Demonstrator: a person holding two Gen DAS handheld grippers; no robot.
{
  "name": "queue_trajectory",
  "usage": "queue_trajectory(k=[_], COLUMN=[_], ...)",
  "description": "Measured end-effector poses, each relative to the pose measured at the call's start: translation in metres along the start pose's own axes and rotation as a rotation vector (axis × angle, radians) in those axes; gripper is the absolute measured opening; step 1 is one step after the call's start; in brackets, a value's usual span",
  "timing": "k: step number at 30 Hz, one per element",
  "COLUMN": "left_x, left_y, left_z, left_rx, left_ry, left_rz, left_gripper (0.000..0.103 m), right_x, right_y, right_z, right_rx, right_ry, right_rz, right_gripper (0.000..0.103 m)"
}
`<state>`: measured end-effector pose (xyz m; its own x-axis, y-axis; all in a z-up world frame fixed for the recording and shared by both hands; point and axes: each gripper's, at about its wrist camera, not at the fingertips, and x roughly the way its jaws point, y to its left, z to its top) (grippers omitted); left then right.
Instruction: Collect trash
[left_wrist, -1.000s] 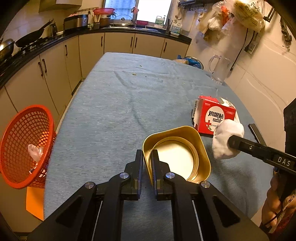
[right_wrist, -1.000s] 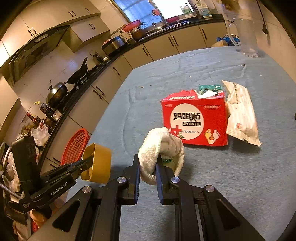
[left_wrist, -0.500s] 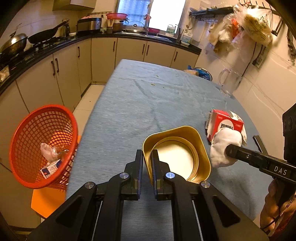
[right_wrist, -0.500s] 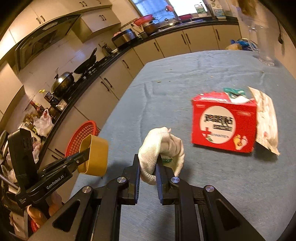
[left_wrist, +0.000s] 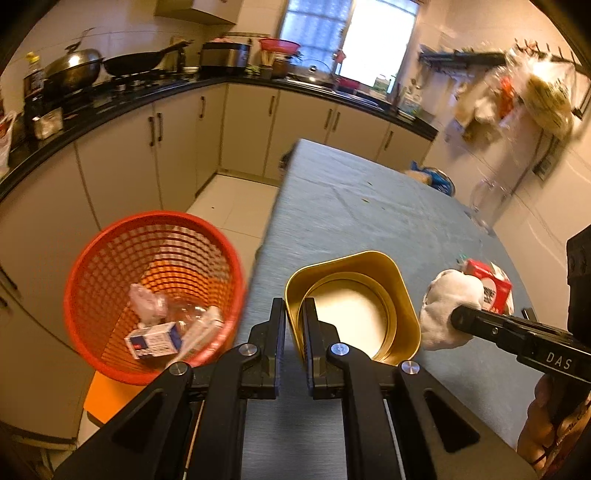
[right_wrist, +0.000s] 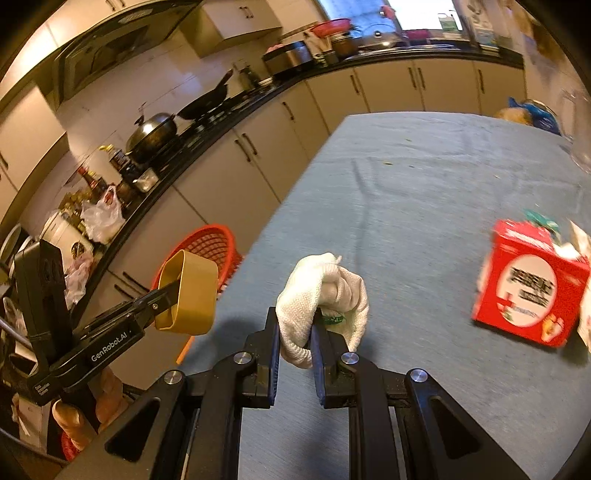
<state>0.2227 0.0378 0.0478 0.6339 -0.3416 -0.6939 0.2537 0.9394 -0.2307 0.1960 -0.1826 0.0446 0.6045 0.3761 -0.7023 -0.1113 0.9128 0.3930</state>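
Two hand-held grippers clamped: left (left_wrist: 294, 325) pinching empty gold tin (left_wrist: 354, 306), right (right_wrist: 293, 332) white cloth (right_wrist: 325, 295); red basket (left_wrist: 110, 258) holds wrappers.

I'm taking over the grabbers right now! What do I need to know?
Left gripper: shut on the wall of the gold tin.
Right gripper: shut on the white cloth wad.
Both are held up near the table's edge, not yet over the red basket, which stands beside the table.
Done: a small box, a clear bottle and some wrappers already lie in the basket.
Left: drop the tin and the wad in, then probably go back for the red box and the packet behind it on the table.
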Motion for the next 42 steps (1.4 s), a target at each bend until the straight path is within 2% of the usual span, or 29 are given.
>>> queue_trajectory(k=[10, 21, 29, 42], left_x=[-0.014, -0.012, -0.002, 0.016], left_y=[0.062, 0.118, 0.138, 0.142], left_z=[0.006, -0.005, -0.007, -0.013], left_rx=[-0.107, -0.184, -0.198, -0.187], left_ry=[-0.046, -0.043, -0.025, 0.008], left_rz=[0.065, 0.137, 0.148, 0.169], left_gripper=[0.008, 0.008, 0.008, 0.008], right_x=[0.030, 0.069, 0.100, 0.148], right_y=[0.053, 0.098, 0.121, 0.129], right_z=[0.021, 0.049, 0.061, 0.063], right_rx=[-0.079, -0.124, -0.128, -0.128], right_ry=[0.023, 0.034, 0.062, 0.131], right_rz=[0.054, 0.106, 0.133, 0.124], right_gripper=[0.017, 0.017, 0.017, 0.017])
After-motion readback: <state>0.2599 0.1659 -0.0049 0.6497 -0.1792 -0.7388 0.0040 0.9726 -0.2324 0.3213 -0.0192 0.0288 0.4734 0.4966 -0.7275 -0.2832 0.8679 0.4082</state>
